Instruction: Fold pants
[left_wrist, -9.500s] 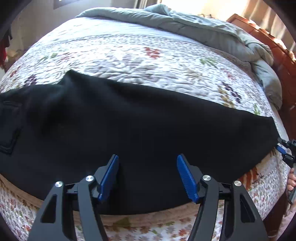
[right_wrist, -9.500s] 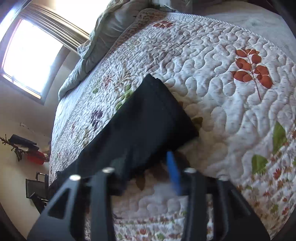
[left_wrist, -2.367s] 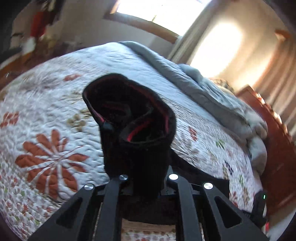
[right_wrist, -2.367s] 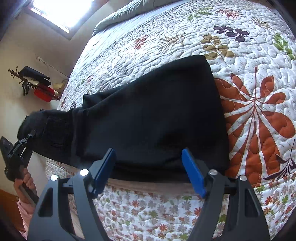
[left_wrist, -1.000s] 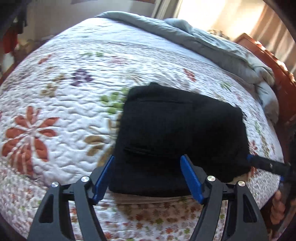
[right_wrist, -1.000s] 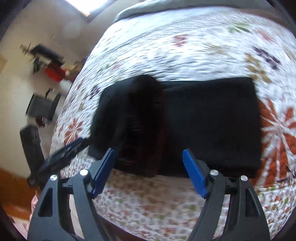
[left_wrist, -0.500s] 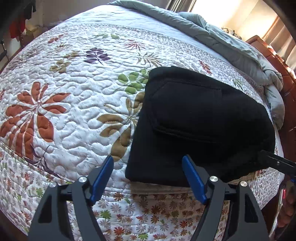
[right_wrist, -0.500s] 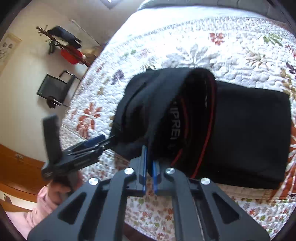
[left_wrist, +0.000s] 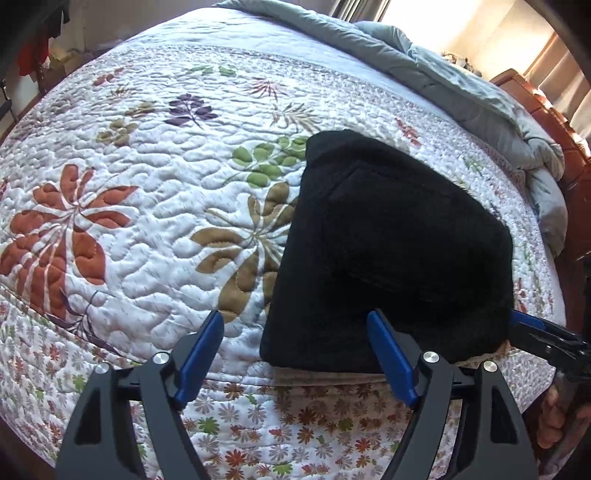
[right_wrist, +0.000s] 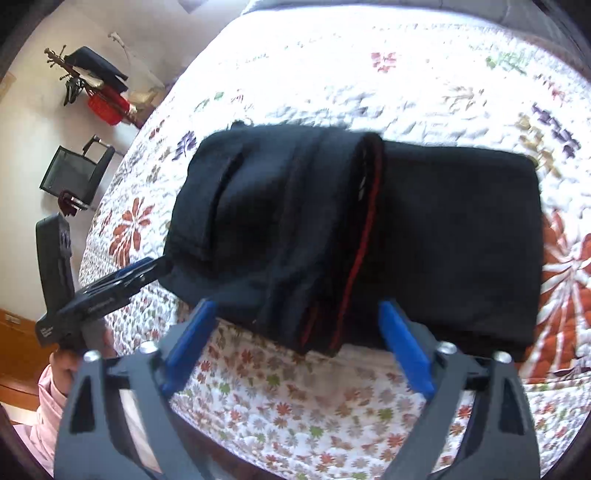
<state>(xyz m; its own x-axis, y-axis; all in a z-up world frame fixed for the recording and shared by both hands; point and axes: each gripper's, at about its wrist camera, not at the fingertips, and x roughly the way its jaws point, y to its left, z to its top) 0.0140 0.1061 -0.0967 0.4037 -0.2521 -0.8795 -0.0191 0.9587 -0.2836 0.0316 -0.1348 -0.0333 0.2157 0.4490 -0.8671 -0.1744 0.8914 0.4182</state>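
The black pants (left_wrist: 388, 258) lie folded into a compact block near the front edge of the bed. In the right wrist view the waistband part, with its red trim, rests doubled over the rest of the pants (right_wrist: 461, 240). My right gripper (right_wrist: 295, 347) hovers at the bed's edge with its jaws opening; the fold's lower edge shows between the blue pads, untouched. My left gripper (left_wrist: 295, 354) stands open just left of the block's front corner, holding nothing. Each gripper shows in the other's view: the right gripper (left_wrist: 535, 332) and the left gripper (right_wrist: 110, 280), held by a hand in a pink sleeve.
A white floral quilt (left_wrist: 147, 166) covers the bed, with bare quilt left of the pants. A grey duvet (left_wrist: 424, 62) is bunched along the far side by a wooden bed frame (left_wrist: 554, 110). A chair (right_wrist: 74, 173) and a coat rack (right_wrist: 92, 77) stand by the wall.
Half a second ago my right gripper was shut on the lifted waistband part. It has let go, and that part now lies flat on the rest of the pants. The left gripper stayed open.
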